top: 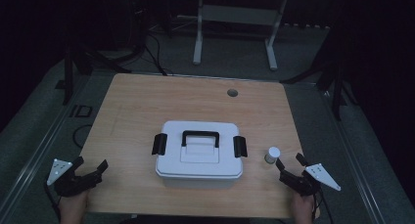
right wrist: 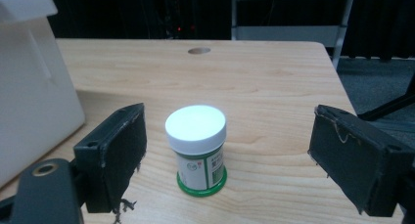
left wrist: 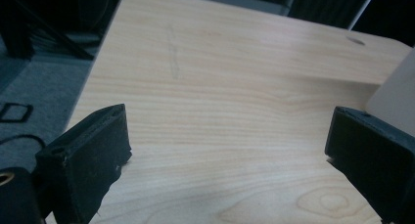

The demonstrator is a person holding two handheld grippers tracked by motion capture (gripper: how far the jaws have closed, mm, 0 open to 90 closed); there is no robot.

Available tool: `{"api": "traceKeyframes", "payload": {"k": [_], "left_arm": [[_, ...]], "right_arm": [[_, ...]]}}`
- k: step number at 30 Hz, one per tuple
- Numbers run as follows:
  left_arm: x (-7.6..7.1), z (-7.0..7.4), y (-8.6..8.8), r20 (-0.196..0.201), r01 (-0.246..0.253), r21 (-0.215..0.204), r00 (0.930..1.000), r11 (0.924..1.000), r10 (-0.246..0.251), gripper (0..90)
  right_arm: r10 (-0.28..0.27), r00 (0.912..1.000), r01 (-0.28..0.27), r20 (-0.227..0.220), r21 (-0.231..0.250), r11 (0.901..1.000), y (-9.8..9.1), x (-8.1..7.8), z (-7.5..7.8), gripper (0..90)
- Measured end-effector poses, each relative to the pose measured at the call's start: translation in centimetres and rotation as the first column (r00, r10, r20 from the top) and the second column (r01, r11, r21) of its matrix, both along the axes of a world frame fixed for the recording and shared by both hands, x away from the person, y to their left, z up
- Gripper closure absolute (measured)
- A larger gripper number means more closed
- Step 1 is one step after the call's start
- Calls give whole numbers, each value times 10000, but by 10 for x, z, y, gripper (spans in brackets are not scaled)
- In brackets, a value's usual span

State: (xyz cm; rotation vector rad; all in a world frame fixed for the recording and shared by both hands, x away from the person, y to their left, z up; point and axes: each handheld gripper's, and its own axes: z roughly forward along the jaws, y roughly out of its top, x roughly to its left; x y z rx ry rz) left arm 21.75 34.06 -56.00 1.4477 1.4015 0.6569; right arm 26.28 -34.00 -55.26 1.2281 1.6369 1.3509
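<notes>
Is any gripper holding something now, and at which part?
Nothing is held. The left gripper and right gripper are open; the small bottle stands untouched.

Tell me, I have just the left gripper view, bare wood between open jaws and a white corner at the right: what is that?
Observer: A white storage box, lid shut, with a black handle.
Operator: Anything else on the table?
Observer: A small jar with a white cap and green base, standing upright to the right of the box.
Operator: Where's the right gripper?
Observer: Open, its jaws on either side of the jar without touching it.
</notes>
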Motion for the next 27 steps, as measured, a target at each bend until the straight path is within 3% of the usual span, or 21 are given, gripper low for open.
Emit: {"api": "traceKeyframes", "payload": {"k": [4, 5, 7, 8, 10, 12, 13, 15, 16, 17, 18, 20, 21, 22, 23, 24, 25, 27], "left_arm": [[1, 0, -2, -90, 377, 176, 9993, 9991, -376, 24], [2, 0, -1, -179, 750, 107, 9970, 9971, -748, 25], [3, 1, -1, -221, 995, 409, 9949, 9942, -986, 24], [4, 0, 1, -309, 1342, 305, 9906, 9905, -1332, 24], [5, 0, 2, -407, 1468, 303, 9885, 9887, -1456, 25], [7, 1, 5, -615, 2096, 312, 9763, 9773, -2075, 25], [7, 2, 5, -699, 2132, 516, 9753, 9756, -2094, 25], [9, 3, 8, -997, 2718, 494, 9588, 9611, -2661, 25], [9, 3, 8, -997, 2718, 494, 9588, 9611, -2661, 25], [10, 1, 12, -1416, 3307, 507, 9364, 9424, -3210, 25], [10, 1, 12, -1636, 3434, 653, 9299, 9369, -3294, 25], [10, 1, 14, -2012, 4068, 597, 8994, 9116, -3882, 25], [10, 2, 12, -2288, 4173, 848, 8920, 9048, -3899, 25], [10, 2, 12, -2288, 4173, 848, 8920, 9048, -3899, 25], [11, 7, 10, -2709, 4698, 1141, 8624, 8754, -4276, 25], [11, 9, 8, -2868, 4778, 1402, 8579, 8672, -4263, 25], [11, 12, 7, -3115, 5070, 1496, 8389, 8489, -4462, 25], [12, 19, 4, -3647, 5448, 1988, 8127, 8147, -4545, 25]], "right_arm": [[202, 9997, -205, -116, -261, 9994, 3, 1, 0, 136], [204, 9997, -208, -127, -317, 9993, 4, 1, 0, 136], [217, 9997, -220, -88, -363, 9991, 5, 1, 0, 136], [201, 9998, -204, -86, -360, 9991, 5, 1, 0, 136], [181, 9998, -184, -94, -308, 9994, 4, 1, 0, 137], [163, 9998, -164, -74, -224, 9996, 3, 1, 0, 136], [140, 9999, -142, -76, -212, 9997, 3, 1, 0, 136], [133, 9999, -134, -79, -205, 9997, 3, 1, 0, 136], [133, 9999, -134, -79, -205, 9997, 3, 1, 0, 136], [139, 9999, -141, -86, -225, 9996, 3, 1, 0, 136], [132, 9999, -135, -108, -306, 9994, 4, 1, -1, 136], [122, 9999, -126, -114, -348, 9993, 4, 1, -1, 136], [117, 9999, -121, -117, -354, 9993, 4, 1, -1, 136], [117, 9999, -121, -117, -354, 9993, 4, 1, -1, 136], [115, 9999, -119, -122, -355, 9993, 4, 1, -1, 136], [112, 9998, -117, -139, -364, 9993, 4, 2, -1, 136], [111, 9998, -116, -140, -367, 9993, 4, 1, -1, 137], [123, 9998, -128, -137, -356, 9993, 4, 1, -1, 137]]}}
